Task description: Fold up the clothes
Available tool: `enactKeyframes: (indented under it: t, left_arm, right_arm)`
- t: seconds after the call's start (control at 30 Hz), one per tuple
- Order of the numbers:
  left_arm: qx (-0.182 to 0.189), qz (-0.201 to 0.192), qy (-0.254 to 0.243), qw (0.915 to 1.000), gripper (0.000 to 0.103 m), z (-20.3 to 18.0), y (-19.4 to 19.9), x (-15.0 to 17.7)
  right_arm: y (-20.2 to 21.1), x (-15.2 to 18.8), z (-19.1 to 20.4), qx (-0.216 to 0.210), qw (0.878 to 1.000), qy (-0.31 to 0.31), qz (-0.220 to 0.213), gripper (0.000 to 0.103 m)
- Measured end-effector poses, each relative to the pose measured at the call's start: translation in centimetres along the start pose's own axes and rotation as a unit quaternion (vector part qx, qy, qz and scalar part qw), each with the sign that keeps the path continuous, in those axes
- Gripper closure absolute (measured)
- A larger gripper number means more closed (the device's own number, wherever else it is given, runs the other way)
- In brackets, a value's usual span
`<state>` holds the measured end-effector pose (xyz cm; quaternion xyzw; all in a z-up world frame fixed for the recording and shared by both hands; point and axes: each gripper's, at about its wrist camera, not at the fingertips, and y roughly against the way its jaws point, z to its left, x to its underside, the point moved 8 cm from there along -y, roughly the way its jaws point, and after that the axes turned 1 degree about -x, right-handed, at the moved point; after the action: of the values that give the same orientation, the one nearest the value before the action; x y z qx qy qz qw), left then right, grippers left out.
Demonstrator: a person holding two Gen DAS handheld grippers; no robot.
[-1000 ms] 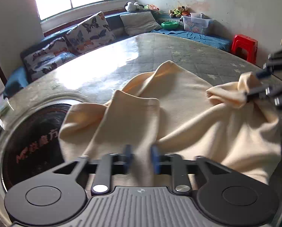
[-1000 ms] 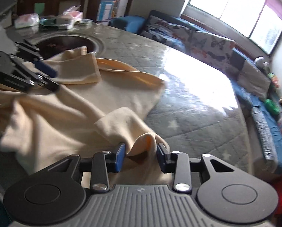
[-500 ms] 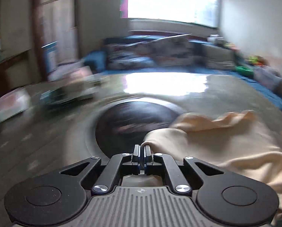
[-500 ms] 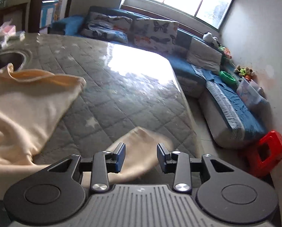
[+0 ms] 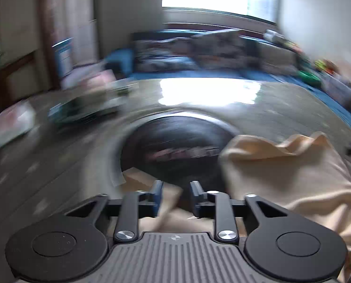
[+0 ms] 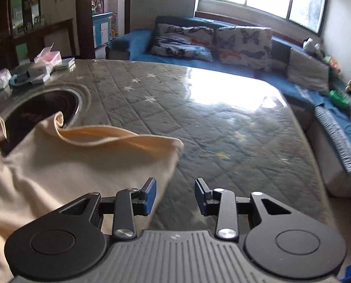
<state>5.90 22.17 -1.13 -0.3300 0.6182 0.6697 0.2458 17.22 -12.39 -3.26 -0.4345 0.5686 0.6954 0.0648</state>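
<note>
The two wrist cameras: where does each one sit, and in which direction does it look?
Left wrist: behind the left gripper, tilted down at the dark round inset and cream garment; only its own open fingers show, blurred.
Right wrist: behind the right gripper, looking over the quilted table toward the sofa; only its open fingers show.
Shared: garment, inset, table, sofa, window.

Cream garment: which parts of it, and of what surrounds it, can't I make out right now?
- Left wrist view: motion blur smears the printing on the dark round inset and the clutter beyond it.
- Both views: the cream garment runs off the frame edges; its type is unclear.
- Left gripper: its body hides the cloth below.
</note>
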Motion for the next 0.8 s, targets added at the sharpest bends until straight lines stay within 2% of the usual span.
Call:
enactKeyframes:
  t: [0.13,0.27,0.4,0.5,0.67,0.77,0.8]
  left_arm:
    - [0.033,0.001,-0.056,0.9979,0.061,-4.4,-3.3,-1.7]
    - [0.052,0.016,-0.075,0.9957,0.061,-6.0,-6.4,-2.5]
    - [0.061,0.019,-0.079,0.9948,0.061,-6.9,-8.0,-3.4]
    - [0.081,0.023,-0.09,0.9924,0.059,-7.5,-8.7,-3.6]
    - [0.092,0.036,-0.08,0.9919,0.059,-7.4,-10.2,-3.6]
    - [0.102,0.034,-0.079,0.9911,0.061,-7.4,-10.7,-3.6]
    - [0.105,0.031,-0.079,0.9908,0.07,-7.4,-10.7,-3.6]
  right_arm:
    - [-2.0,-0.8,-0.1,-0.011,1.0,-0.014,0.011,0.068]
    - [-3.1,-1.1,-0.6,-0.013,1.0,-0.018,0.018,0.068]
    - [-4.1,-1.5,-0.9,-0.018,0.999,-0.023,0.022,0.068]
    - [-4.6,-1.6,-1.1,-0.025,0.999,-0.027,0.026,0.068]
    - [-5.4,-2.0,-0.9,-0.032,0.999,-0.024,0.028,0.068]
    - [-5.8,-2.2,-0.7,-0.034,0.999,-0.02,0.029,0.068]
    - [-6.0,-2.3,-0.6,-0.036,0.999,-0.02,0.03,0.071]
